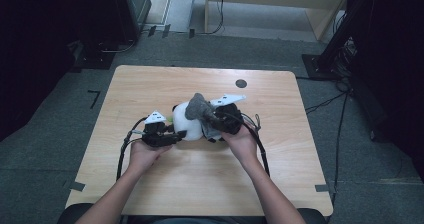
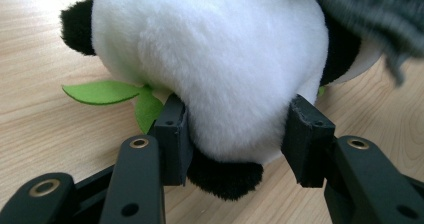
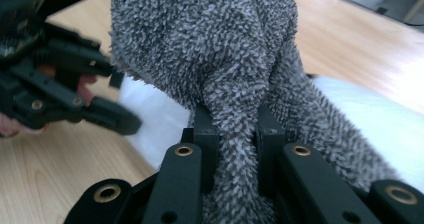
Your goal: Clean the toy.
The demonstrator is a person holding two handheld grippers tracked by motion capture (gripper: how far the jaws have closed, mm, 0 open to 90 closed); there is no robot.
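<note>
Panda (image 1: 186, 124) is held at counter (image 1: 150, 84) centre by L gripper (image 2: 235, 129), clamped on its plush body. Cloth (image 3: 220, 59) at its 3 o'clock is pinched by R gripper (image 3: 237, 134), nearly closed. Risk: soft plush may slip if cloth is pulled hard; cloth may snag.

text: none readable
labels: none
brands: none
numbers: none
signs: none
panda (image 2: 210, 59): plain fur, no tag legible
cloth (image 3: 210, 49): plain grey, no print
table (image 1: 150, 184): bare wood, no markings legible
</note>
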